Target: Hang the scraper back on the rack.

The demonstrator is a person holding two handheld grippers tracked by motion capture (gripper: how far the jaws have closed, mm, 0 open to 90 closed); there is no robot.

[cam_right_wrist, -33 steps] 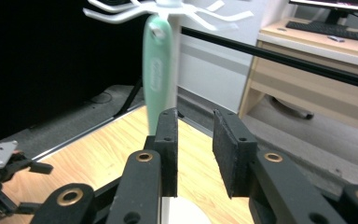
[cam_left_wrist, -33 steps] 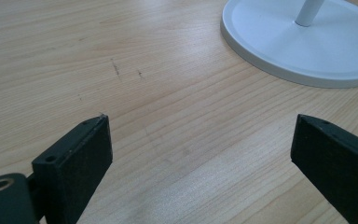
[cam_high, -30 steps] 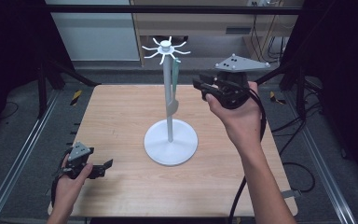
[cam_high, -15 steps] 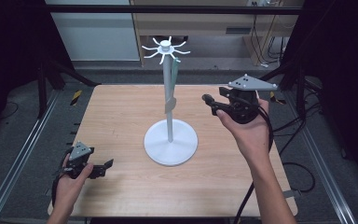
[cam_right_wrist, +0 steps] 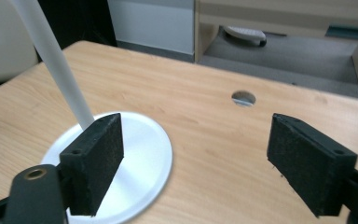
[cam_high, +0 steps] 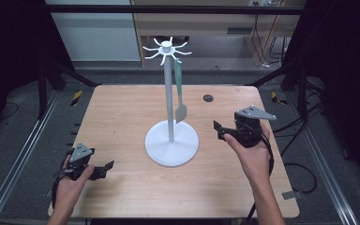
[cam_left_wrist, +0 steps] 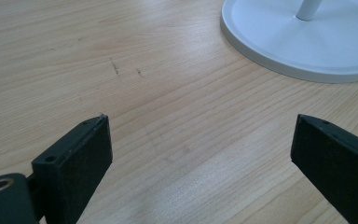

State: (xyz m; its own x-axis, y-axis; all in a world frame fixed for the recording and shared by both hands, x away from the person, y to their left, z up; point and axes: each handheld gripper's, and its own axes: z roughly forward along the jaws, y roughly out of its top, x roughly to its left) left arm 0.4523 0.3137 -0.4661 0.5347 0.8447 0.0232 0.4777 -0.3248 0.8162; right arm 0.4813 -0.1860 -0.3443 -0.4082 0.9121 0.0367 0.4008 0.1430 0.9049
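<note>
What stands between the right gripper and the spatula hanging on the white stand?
Nothing visible. The right gripper, jaws open and empty after just opening, sits low by the stand's base. The spatula hangs off a top hook on the gripper's side of the pole, with open air between them.

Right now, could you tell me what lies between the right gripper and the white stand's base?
Nothing but bare wooden table. In the high view, the right gripper, jaws open and empty, sits beside the white stand's base with plain tabletop between them.

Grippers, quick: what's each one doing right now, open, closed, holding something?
Left gripper: open, holding nothing.
Right gripper: jaws just opened, nothing between them.
</note>
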